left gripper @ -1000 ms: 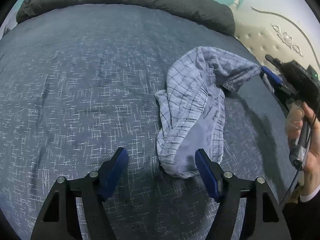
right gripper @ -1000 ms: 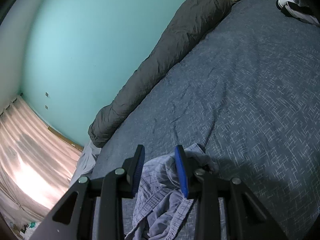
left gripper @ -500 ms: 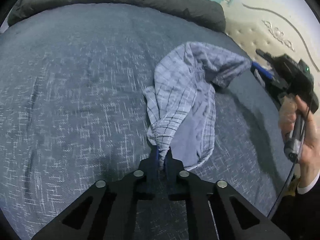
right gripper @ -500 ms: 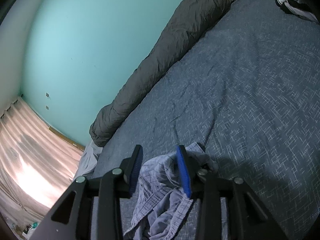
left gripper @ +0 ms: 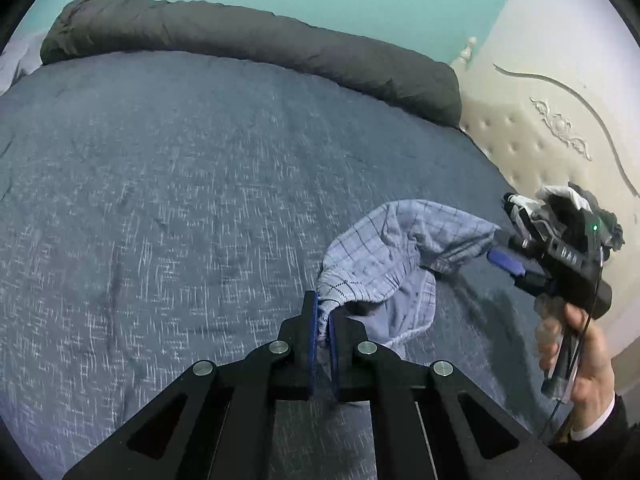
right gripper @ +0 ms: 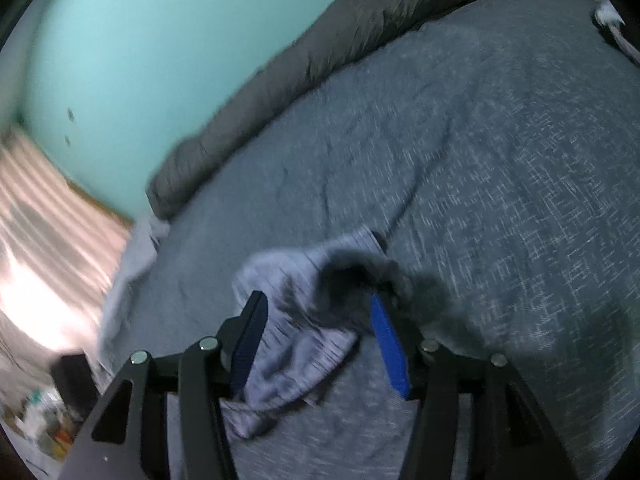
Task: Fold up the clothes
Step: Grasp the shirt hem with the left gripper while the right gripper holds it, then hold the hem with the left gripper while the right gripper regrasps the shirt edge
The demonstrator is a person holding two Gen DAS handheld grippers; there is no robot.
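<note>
Right wrist view was smeared by motion blur, leaving the blue flecked bedspread [right gripper: 500, 160] and the rolled grey duvet [left gripper: 248, 44] soft-edged. On the bedspread lay the checked pale-blue shorts [left gripper: 384, 256] (thin woven cloth, crumpled), stretched from the left gripper [left gripper: 323, 320], clamped on one bunched end, toward the right gripper [right gripper: 316, 340], whose blue pads stood apart around the other end.

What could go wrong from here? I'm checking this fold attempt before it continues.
The left gripper pinches only a bunched edge of the checked shorts, so the cloth may slip out when lifted. The right gripper is open, fabric loose between its fingers; closing now may catch several layers and fold the shorts crooked.
</note>
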